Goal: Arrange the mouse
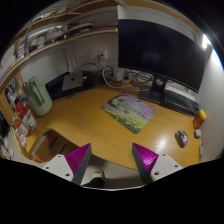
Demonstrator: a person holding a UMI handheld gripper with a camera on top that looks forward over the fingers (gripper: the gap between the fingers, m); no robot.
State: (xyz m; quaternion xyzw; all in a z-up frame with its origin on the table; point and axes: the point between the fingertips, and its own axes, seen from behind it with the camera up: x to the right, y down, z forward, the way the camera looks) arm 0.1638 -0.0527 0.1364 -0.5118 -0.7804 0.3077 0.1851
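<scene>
Wooden and smooth, the bench (pixel 85 120) carries a flat, rectangular mouse pad (pixel 129 112) with a colourful picture near its middle. The small, dark, rounded mouse (pixel 181 138) sits off the pad, by the bench's right edge. A big black monitor (pixel 158 52) stands at the back. The gripper (pixel 112 158) hangs above the front edge, released, its pink pads (pixel 78 158) wide apart and holding nothing.

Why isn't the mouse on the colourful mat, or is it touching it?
Apart. The gripper view shows bare wooden desk between the mouse and the mat. The open tongs hold nothing, with the mouse well beyond them.
</scene>
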